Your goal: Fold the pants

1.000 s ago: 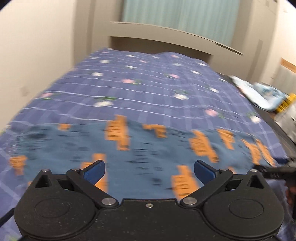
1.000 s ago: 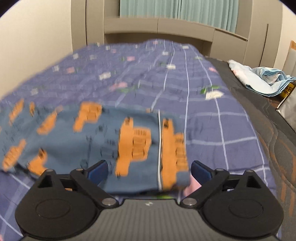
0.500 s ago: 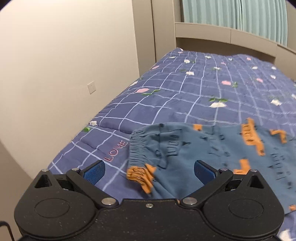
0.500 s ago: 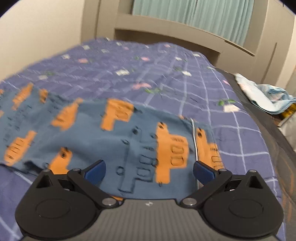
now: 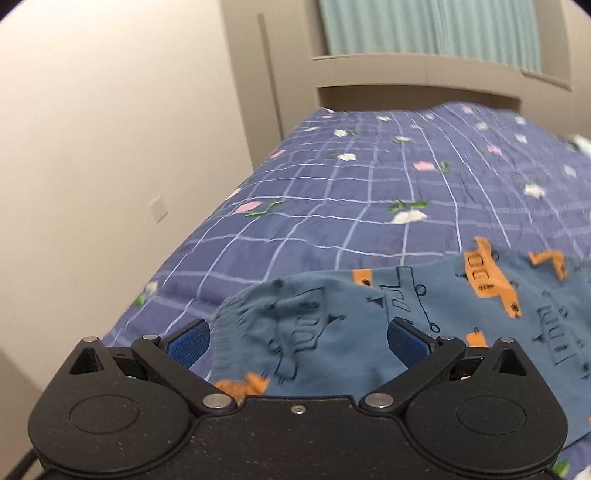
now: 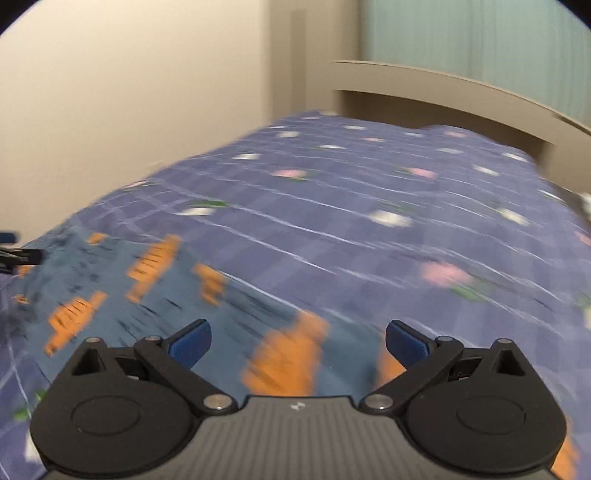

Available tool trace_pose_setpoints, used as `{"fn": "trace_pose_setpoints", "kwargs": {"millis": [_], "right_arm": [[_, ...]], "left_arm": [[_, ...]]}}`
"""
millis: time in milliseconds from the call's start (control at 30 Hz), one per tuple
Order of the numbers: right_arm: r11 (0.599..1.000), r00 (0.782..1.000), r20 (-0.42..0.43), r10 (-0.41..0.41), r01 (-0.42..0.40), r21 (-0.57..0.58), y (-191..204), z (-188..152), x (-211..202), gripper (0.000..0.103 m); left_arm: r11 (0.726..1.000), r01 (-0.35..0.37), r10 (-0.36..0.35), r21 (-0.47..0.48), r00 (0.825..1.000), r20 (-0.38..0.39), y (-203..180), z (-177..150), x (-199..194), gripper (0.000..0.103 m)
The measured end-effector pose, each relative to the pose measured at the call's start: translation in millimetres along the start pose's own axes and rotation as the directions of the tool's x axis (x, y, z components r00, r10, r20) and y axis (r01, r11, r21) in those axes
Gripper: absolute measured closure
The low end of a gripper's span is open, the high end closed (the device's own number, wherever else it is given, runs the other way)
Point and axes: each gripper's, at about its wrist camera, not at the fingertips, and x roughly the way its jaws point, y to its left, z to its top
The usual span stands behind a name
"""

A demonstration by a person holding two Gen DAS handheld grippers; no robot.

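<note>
Blue pants [image 5: 388, 317] with orange and outline vehicle prints lie flat on the bed. In the left wrist view their gathered waistband end lies between my fingers. My left gripper [image 5: 297, 338] is open just above that end and holds nothing. In the blurred right wrist view the pants [image 6: 155, 291] stretch from the left edge to under the gripper. My right gripper [image 6: 297, 339] is open over the pants near their right end, holding nothing. The tip of the left gripper [image 6: 18, 254] shows at the far left edge.
The bed has a purple checked quilt [image 5: 369, 192] with small flowers. A beige wall [image 5: 110, 147] runs along the bed's left side. A beige headboard [image 5: 424, 77] and green curtain [image 5: 424, 29] stand at the far end.
My left gripper has moved closer over the waistband end of the pants. My right gripper has swung left, and its view is now blurred with the wall in sight.
</note>
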Motion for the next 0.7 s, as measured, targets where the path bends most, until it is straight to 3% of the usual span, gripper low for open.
{"fn": "trace_pose_setpoints", "kwargs": {"millis": [167, 267, 367, 400, 433, 467, 533, 700], "right_arm": [[0.987, 0.992, -0.057, 0.115, -0.121, -0.11, 39.1, 43.3, 76.5, 0.0], [0.964, 0.968, -0.107, 0.226, -0.238, -0.119, 54.0, 54.1, 100.2, 0.006], [0.94, 0.937, -0.14, 0.319, -0.332, -0.081, 54.0, 61.7, 113.9, 0.035], [0.936, 0.934, -0.146, 0.326, -0.34, -0.085, 54.0, 62.7, 115.6, 0.052], [0.934, 0.933, -0.153, 0.327, -0.343, -0.094, 54.5, 63.5, 117.2, 0.063], [0.933, 0.931, -0.163, 0.326, -0.345, -0.102, 55.2, 64.2, 117.9, 0.067], [0.929, 0.934, -0.173, 0.313, -0.339, -0.148, 58.8, 63.6, 119.5, 0.087], [0.947, 0.964, -0.117, 0.237, -0.256, -0.192, 65.7, 68.6, 114.0, 0.099]], "left_arm": [[0.992, -0.063, 0.072, 0.108, 0.994, -0.08, -10.0, 2.2, 42.6, 0.001], [0.996, -0.044, 0.051, 0.076, 0.995, -0.091, -0.4, 1.1, 52.7, 0.0], [1.0, -0.014, 0.016, 0.018, 0.995, -0.096, 10.4, -1.5, 56.7, 0.0], [1.0, -0.007, 0.008, 0.009, 0.996, -0.093, 12.2, -2.6, 57.1, 0.0], [1.0, -0.003, 0.004, 0.003, 0.996, -0.089, 13.1, -3.9, 57.9, 0.0], [1.0, -0.002, 0.002, 0.0, 0.996, -0.085, 13.4, -5.1, 59.2, 0.0], [1.0, -0.003, 0.002, -0.003, 0.997, -0.083, 13.9, -6.4, 58.9, 0.0], [1.0, -0.019, 0.021, 0.018, 0.996, -0.082, 11.5, -3.6, 58.7, 0.0]]}}
